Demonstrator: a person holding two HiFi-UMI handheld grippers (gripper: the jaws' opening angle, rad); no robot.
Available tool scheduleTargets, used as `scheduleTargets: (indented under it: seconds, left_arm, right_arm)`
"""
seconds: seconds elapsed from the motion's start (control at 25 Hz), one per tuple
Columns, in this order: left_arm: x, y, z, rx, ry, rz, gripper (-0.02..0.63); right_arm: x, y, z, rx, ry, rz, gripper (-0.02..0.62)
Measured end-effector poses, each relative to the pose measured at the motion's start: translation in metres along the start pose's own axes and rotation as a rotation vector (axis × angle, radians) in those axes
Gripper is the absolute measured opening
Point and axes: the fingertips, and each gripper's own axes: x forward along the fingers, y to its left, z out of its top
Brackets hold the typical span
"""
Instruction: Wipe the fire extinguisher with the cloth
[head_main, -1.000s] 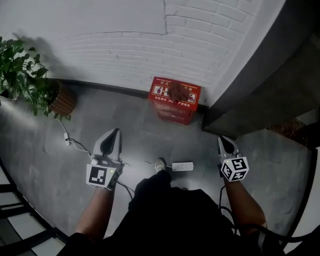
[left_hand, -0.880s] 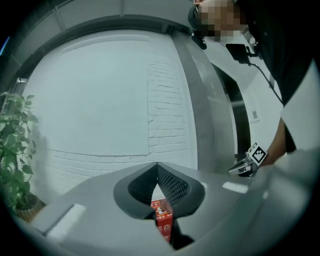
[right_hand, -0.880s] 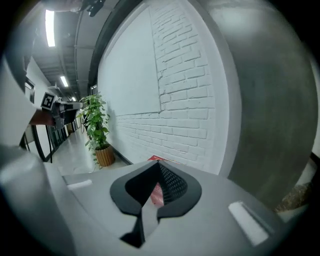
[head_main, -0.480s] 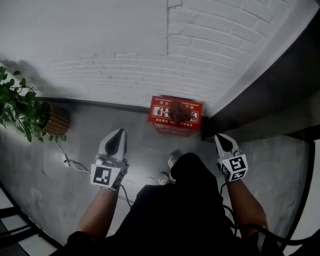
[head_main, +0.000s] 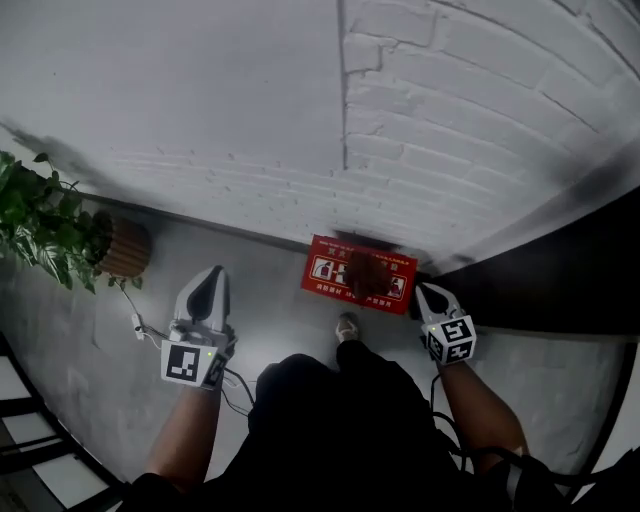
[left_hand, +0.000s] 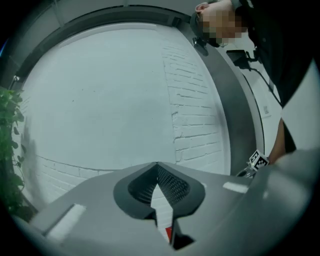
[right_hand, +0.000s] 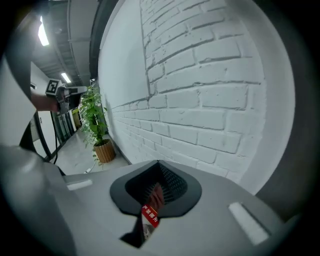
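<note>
A red rectangular fire extinguisher box with white picture labels (head_main: 325, 270) stands on the grey stone floor (head_main: 90, 350), its back against the white painted brick wall (head_main: 450, 120). A crumpled reddish-brown cloth (head_main: 368, 276) lies on top of the box, towards its right half. No extinguisher itself can be made out.

The right gripper (head_main: 427, 294) is just beside the box's right end and angled down. Its jaws are pressed together with nothing between them. In the right gripper view, the box and cloth show through the opening behind the tips.

The left gripper (head_main: 212, 278) is well to the left of the box and apart from it, pointing level at the wall. Its jaws also meet at the tips and hold nothing.

The person's light shoe (head_main: 347, 325) is on the floor just in front of the box. Far to the left of the box a leafy green plant (head_main: 35, 225) grows in a round woven brown pot (head_main: 125, 247) by the wall. A white cable with a plug (head_main: 138, 324) lies on the floor near the pot.
</note>
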Motion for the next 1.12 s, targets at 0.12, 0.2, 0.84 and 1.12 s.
scheduleTargets:
  seconds: [0.12, 0.2, 0.84, 1.12]
  left_arm:
    - [0.016, 0.012, 0.002, -0.008, -0.011, 0.045, 0.0]
    - [0.022, 0.015, -0.003, -0.02, -0.001, 0.048, 0.0]
    - [0.009, 0.091, -0.01, -0.048, 0.16, 0.136, 0.0]
    - [-0.024, 0.121, 0.004, -0.016, 0.2, 0.257, 0.0]
  right_arm:
    - [0.025, -0.022, -0.005, -0.001, 0.061, -0.001, 0.002]
    - [0.031, -0.024, -0.006, -0.002, 0.084, 0.001, 0.002]
    - [0.172, 0.04, -0.133, -0.196, 0.501, 0.192, 0.236]
    - [0.224, 0.05, -0.172, -0.384, 0.692, 0.212, 0.189]
